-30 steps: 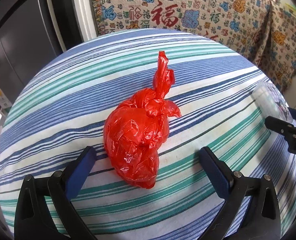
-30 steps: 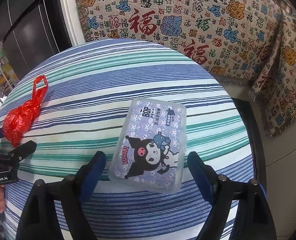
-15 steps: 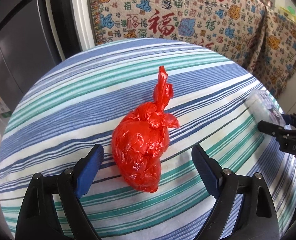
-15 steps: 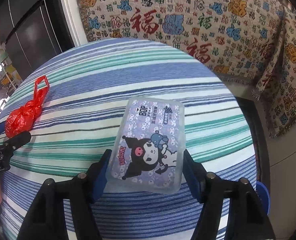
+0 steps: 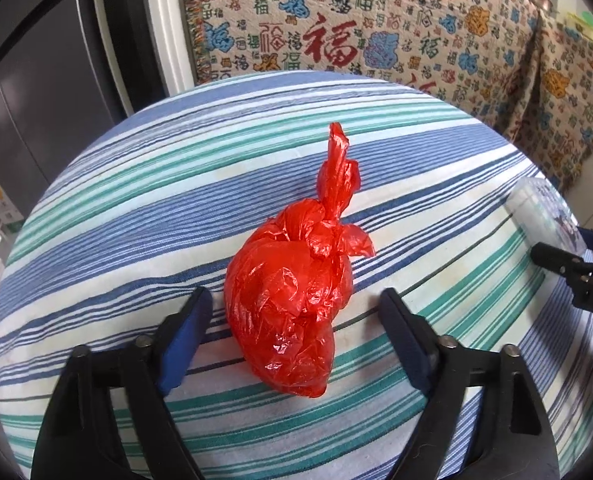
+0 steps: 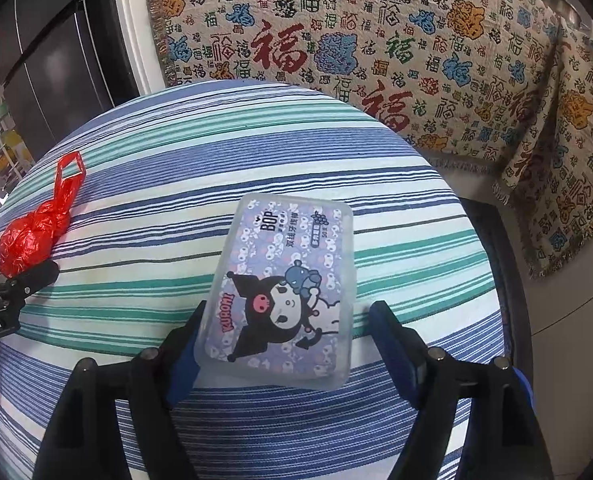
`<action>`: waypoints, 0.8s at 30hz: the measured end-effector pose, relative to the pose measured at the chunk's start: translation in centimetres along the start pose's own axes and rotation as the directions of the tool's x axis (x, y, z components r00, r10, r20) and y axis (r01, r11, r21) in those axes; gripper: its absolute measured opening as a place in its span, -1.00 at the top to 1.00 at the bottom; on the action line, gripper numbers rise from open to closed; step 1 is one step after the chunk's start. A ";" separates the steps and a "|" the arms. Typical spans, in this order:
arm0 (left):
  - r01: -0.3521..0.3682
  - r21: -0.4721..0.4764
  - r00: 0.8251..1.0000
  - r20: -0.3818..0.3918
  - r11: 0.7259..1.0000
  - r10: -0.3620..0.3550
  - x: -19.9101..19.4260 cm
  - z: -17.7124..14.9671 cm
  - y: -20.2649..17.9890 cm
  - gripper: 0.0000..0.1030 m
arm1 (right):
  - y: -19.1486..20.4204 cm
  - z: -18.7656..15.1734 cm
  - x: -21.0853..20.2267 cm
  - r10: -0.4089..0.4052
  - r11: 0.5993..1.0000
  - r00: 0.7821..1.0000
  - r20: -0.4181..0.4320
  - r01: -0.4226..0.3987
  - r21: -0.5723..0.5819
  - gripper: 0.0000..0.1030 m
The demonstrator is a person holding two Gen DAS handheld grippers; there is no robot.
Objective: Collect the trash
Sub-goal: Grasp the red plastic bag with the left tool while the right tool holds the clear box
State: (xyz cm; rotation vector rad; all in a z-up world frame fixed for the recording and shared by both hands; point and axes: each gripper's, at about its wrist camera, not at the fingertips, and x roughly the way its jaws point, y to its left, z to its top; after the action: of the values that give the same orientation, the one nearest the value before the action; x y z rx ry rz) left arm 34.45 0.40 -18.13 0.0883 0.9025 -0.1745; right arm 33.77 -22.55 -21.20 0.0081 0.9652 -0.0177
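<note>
A knotted red plastic bag (image 5: 288,300) lies on the striped tablecloth (image 5: 176,200), its handle sticking up behind the knot. My left gripper (image 5: 294,296) straddles the bag with its jaws closing; a gap shows on each side, so the blue pads do not press on it. A flat translucent box with a cartoon print (image 6: 288,280) lies further right on the table. My right gripper (image 6: 290,308) straddles its near end with its jaws opening: the left pad is at the box's edge and the right pad stands apart. The bag (image 6: 28,240) shows at far left in the right wrist view.
The round table's edge curves close behind and to the right of the box. A patterned throw with red characters (image 5: 376,32) hangs behind the table. A dark cabinet (image 5: 36,100) stands at the back left. The left gripper's finger (image 6: 16,288) shows beside the bag.
The left jaws have narrowed around the red bag, which now sits deeper between them. The right jaws closed in on the box, then widened a little on the right side.
</note>
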 end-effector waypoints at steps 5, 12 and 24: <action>0.018 0.001 0.999 0.028 1.000 -0.018 -1.1 0.4 0.1 -0.36 | -0.3 0.0 -0.5 -0.028 0.999 1.000 0.009 0.028 0.019 -0.54; 0.063 -0.013 0.997 0.050 0.998 -0.063 -1.6 0.6 0.1 0.22 | -1.2 0.1 -1.0 0.041 0.996 0.999 0.008 -0.041 0.085 -0.20; 0.173 0.057 0.976 0.121 0.983 -0.179 -6.1 1.8 -5.1 0.23 | -4.0 -0.3 -6.5 0.053 0.995 0.995 0.079 -0.060 0.085 -0.20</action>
State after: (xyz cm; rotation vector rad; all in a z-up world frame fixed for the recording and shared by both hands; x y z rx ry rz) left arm 31.16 -4.22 -12.28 0.0397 0.7801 -0.3623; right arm 29.72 -26.43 -16.06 0.1143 0.8870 -0.0076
